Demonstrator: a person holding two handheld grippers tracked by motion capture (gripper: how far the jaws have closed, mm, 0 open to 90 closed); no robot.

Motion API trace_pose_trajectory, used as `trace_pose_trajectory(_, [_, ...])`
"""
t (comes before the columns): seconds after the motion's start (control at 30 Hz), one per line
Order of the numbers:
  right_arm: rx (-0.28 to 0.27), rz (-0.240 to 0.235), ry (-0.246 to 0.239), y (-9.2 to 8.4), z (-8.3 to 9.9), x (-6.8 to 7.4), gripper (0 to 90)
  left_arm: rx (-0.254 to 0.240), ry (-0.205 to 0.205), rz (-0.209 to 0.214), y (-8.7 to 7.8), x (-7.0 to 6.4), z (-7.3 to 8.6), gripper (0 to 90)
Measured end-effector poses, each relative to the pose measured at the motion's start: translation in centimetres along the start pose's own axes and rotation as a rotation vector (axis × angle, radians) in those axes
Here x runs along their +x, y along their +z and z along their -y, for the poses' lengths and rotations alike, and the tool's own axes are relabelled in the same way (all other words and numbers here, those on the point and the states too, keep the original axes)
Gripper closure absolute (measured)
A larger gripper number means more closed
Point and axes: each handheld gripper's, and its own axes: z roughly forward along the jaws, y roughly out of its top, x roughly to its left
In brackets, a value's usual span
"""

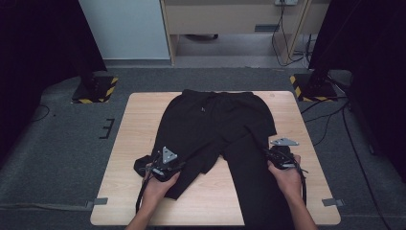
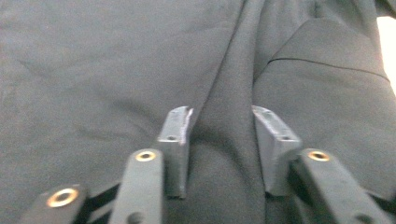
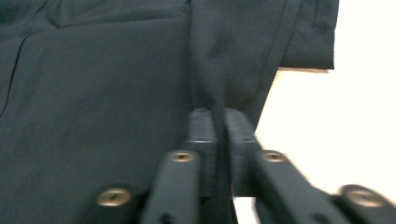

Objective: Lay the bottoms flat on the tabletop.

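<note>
Right gripper (image 3: pixel 219 140) is pinching a fold of the black trousers (image 1: pixel 215 124) while the left gripper (image 2: pixel 222 135), jaws spread around a ridge of cloth, could easily lose it if lifted now.

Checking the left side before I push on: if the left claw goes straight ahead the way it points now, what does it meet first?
The left claw stands open over the black trousers, with a raised fold of the cloth between its jaws. Going straight on, it would likely meet that fold first, though depth is hard to judge.
</note>
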Motion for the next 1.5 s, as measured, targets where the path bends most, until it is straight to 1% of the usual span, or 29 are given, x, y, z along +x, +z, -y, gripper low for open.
trace_pose_trajectory(0.1, [0.000,0.007,-0.003,-0.2,0.1,-0.1,88.7,-0.001,-0.008,0.005,0.0,0.2,0.0,63.6])
trace_pose_trajectory(0.2, [0.005,0.008,0.003,-1.0,0.6,-0.4,88.9,-0.004,-0.012,0.010,0.1,0.3,0.0,63.2])
trace_pose_trajectory(0.27, [-0.001,0.001,0.002,-1.7,1.2,-0.8,88.9,-0.008,-0.011,0.009,0.2,0.3,0.0,62.0])
trace_pose_trajectory(0.33, [-0.011,-0.017,0.030,-2.7,2.0,-1.2,88.9,-0.011,-0.012,0.009,0.2,0.3,0.1,61.5])
trace_pose_trajectory(0.4, [-0.018,-0.033,0.044,-3.6,2.9,-1.3,88.9,-0.016,-0.014,0.008,0.2,0.3,0.1,61.3])
trace_pose_trajectory(0.5, [-0.005,-0.033,0.028,-4.5,4.0,-1.4,88.5,-0.021,-0.018,0.007,0.3,0.4,0.1,60.3])
trace_pose_trajectory(0.57, [0.001,-0.038,0.023,-4.7,4.5,-1.6,88.7,-0.021,-0.022,0.010,0.3,0.5,0.2,60.0])
trace_pose_trajectory(0.67, [0.007,-0.048,0.011,-4.6,5.0,-1.7,89.3,-0.023,-0.013,0.007,0.3,0.4,0.2,61.0])
trace_pose_trajectory(0.7, [0.010,-0.048,0.022,-4.6,5.0,-1.7,89.3,-0.023,-0.013,0.007,0.3,0.4,0.2,61.0])
trace_pose_trajectory(0.73, [0.012,-0.049,0.019,-4.6,5.1,-1.7,89.0,-0.024,-0.017,0.008,0.3,0.4,0.2,60.9])
trace_pose_trajectory(0.8, [0.034,-0.054,0.017,-4.7,5.2,-1.8,84.9,-0.024,-0.019,0.010,0.3,0.5,0.2,60.8])
trace_pose_trajectory(0.83, [0.038,-0.046,0.009,-4.8,5.2,-1.9,79.6,-0.023,-0.018,0.010,0.3,0.5,0.2,60.7])
trace_pose_trajectory(0.87, [0.037,-0.030,0.005,-4.8,5.2,-2.0,71.8,-0.023,-0.017,0.009,0.3,0.5,0.2,60.6])
trace_pose_trajectory(0.9, [0.034,-0.008,0.004,-4.9,5.2,-2.2,66.9,-0.024,-0.018,0.008,0.3,0.4,0.2,60.4])
trace_pose_trajectory(0.97, [0.019,-0.027,0.032,-5.0,4.9,-2.3,58.4,-0.022,-0.018,0.009,0.3,0.5,0.2,60.0])
trace_pose_trajectory(1.03, [0.009,-0.020,0.028,-5.2,4.5,-1.9,49.7,-0.024,-0.022,0.011,0.3,0.5,0.2,59.3])
trace_pose_trajectory(1.07, [0.000,-0.023,0.017,-5.3,4.3,-1.5,46.3,-0.024,-0.024,0.012,0.3,0.6,0.2,59.3])
trace_pose_trajectory(1.13, [-0.024,-0.015,-0.006,-5.4,3.7,-0.3,37.5,-0.023,-0.025,0.013,0.3,0.6,0.2,59.3])
trace_pose_trajectory(1.17, [-0.026,-0.016,-0.011,-5.3,3.6,0.2,35.4,-0.023,-0.025,0.013,0.3,0.6,0.2,59.3])
trace_pose_trajectory(1.2, [-0.030,-0.018,-0.026,-5.0,3.3,0.9,32.5,-0.022,-0.025,0.013,0.3,0.6,0.2,59.3])
trace_pose_trajectory(1.27, [-0.024,-0.024,-0.044,-4.4,3.2,2.0,28.3,-0.024,-0.024,0.013,0.3,0.6,0.2,59.3])
trace_pose_trajectory(1.33, [-0.012,-0.026,-0.060,-3.6,3.3,3.2,28.9,-0.024,-0.023,0.012,0.3,0.6,0.2,59.3])
trace_pose_trajectory(1.37, [-0.012,-0.022,-0.056,-3.3,3.3,3.5,31.2,-0.024,-0.023,0.013,0.3,0.6,0.2,59.3])
trace_pose_trajectory(1.4, [-0.010,-0.038,-0.047,-2.9,3.4,3.8,36.2,-0.024,-0.025,0.014,0.3,0.6,0.2,59.4])
trace_pose_trajectory(1.43, [0.005,-0.059,-0.041,-2.5,3.5,3.9,37.3,-0.022,-0.025,0.014,0.3,0.6,0.2,59.3])
trace_pose_trajectory(1.47, [0.016,-0.064,-0.050,-2.1,3.7,4.0,38.5,-0.023,-0.027,0.014,0.3,0.6,0.2,59.3])
trace_pose_trajectory(1.5, [0.000,-0.064,-0.058,-1.9,3.8,4.1,41.7,-0.023,-0.026,0.014,0.3,0.6,0.2,59.3])
